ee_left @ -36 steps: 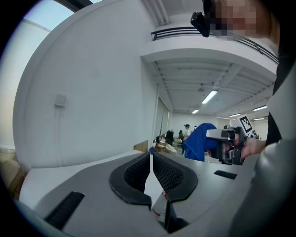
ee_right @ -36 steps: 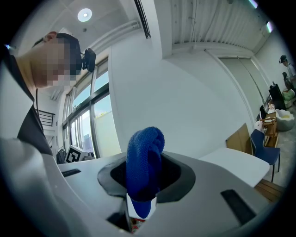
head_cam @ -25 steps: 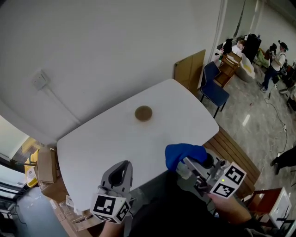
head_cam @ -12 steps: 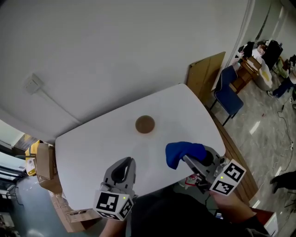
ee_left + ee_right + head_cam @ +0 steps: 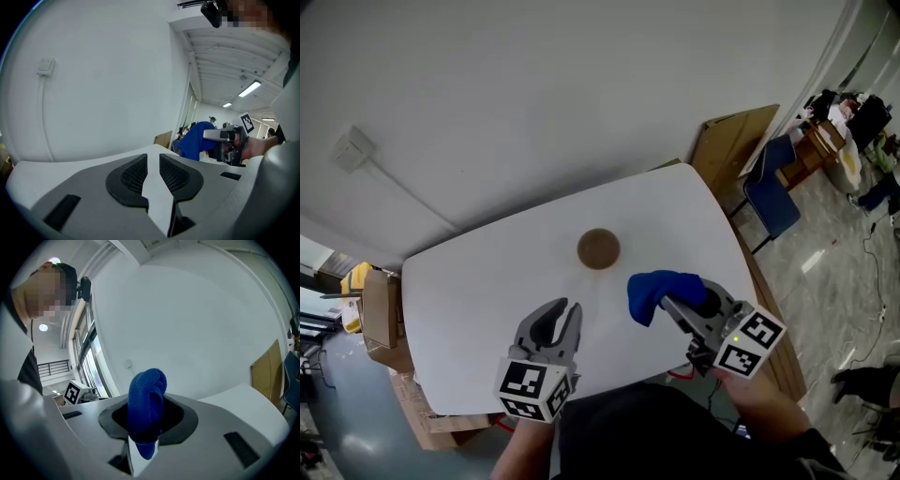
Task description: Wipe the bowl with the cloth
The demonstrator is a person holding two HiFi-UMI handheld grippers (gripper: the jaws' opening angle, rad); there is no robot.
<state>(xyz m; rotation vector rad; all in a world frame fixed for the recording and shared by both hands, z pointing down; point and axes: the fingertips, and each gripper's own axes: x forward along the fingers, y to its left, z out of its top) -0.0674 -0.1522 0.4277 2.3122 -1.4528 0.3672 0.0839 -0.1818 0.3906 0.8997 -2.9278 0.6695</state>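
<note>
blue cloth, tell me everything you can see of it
The blue cloth looks like a loopy, knitted fabric, bunched into a rounded wad. The right gripper is shut on it and its jaws pinch the lower part, so the bulk stands out past the fingertips and a small tail hangs below. It is held in the air over the near right part of the white table, apart from the brown bowl.

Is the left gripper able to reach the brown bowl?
Probably yes. Only bare table lies between the left gripper and the bowl; its jaws have just been opening, with nothing between them.
</note>
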